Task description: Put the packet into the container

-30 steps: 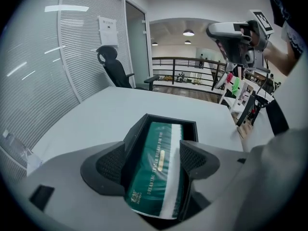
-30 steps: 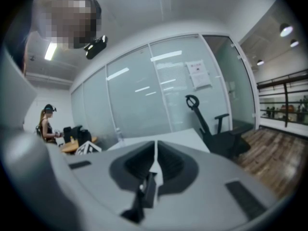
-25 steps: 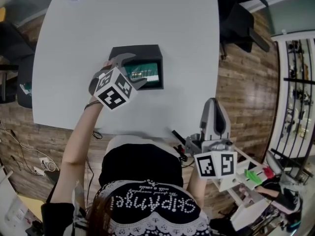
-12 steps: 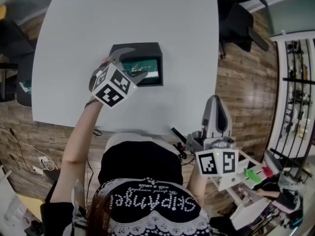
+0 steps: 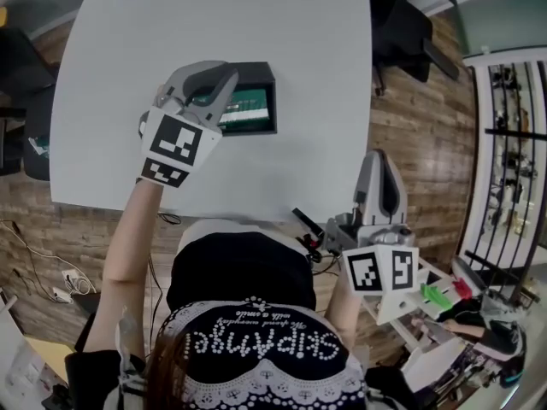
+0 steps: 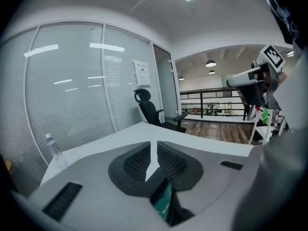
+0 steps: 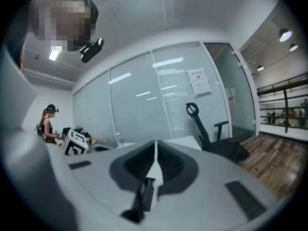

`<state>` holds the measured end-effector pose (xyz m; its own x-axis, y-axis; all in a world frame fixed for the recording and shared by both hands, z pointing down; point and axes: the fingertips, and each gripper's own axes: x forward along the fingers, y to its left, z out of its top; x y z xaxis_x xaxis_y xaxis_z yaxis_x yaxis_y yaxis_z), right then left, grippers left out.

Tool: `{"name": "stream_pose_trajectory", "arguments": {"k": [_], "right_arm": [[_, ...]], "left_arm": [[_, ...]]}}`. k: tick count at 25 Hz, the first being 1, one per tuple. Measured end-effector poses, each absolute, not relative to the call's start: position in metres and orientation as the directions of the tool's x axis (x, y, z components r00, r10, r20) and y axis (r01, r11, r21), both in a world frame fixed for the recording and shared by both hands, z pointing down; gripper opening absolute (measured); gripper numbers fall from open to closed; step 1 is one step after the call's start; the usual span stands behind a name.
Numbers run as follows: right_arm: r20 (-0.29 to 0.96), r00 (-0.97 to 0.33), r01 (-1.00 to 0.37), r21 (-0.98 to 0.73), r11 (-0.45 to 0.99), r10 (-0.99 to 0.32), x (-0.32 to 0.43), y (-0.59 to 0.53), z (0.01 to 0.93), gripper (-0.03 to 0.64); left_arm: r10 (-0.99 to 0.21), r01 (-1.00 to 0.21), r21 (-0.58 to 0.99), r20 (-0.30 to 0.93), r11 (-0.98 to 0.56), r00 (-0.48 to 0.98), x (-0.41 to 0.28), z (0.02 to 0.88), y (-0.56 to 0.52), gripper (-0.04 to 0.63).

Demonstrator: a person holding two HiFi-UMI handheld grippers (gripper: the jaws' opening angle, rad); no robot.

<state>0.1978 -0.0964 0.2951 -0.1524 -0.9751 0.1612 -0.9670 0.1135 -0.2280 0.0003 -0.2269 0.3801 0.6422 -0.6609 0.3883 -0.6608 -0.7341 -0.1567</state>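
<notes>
A green packet lies inside the black container on the white table. My left gripper hangs in the air above the container's left part. Its jaws have just been closing and now stand together with nothing between them. In the left gripper view the left gripper points over the table, and the packet shows below its body. My right gripper is shut and holds nothing, off the table's near right corner. In its own view the right gripper shows its jaws closed.
The white table stretches beyond the container. A water bottle stands at its far left end. A black office chair is past the right edge and a shelf rack further right. Another person sits far off.
The left gripper rose from the container and tilted up, and its jaws went from wide open to shut, leaving the packet in the container. The right gripper stayed where it was.
</notes>
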Motion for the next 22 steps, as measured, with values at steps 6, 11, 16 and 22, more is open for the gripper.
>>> {"name": "stream_pose_trajectory", "arguments": {"k": [6,11,16,22], "right_arm": [[0.111,-0.164,-0.968,-0.208,0.139,-0.98,0.195,-0.093,0.275,0.038],[0.07,-0.191,-0.966,-0.191,0.175,-0.979,0.188,-0.091,0.258,0.037],[0.045,-0.208,-0.962,-0.188,0.196,-0.977,0.186,-0.085,0.249,0.037],[0.045,-0.231,-0.96,-0.171,0.22,-0.972,0.183,-0.08,0.245,0.037]], "left_arm": [[-0.723,-0.714,-0.137,0.227,-0.687,0.652,-0.01,0.312,-0.215,0.037],[-0.767,-0.764,-0.083,0.125,-0.64,0.629,-0.03,0.273,-0.199,0.032],[-0.822,-0.822,-0.021,0.014,-0.569,0.569,-0.059,0.235,-0.172,0.032],[-0.872,-0.874,-0.01,-0.071,-0.486,0.485,-0.086,0.206,-0.137,0.032]]}}
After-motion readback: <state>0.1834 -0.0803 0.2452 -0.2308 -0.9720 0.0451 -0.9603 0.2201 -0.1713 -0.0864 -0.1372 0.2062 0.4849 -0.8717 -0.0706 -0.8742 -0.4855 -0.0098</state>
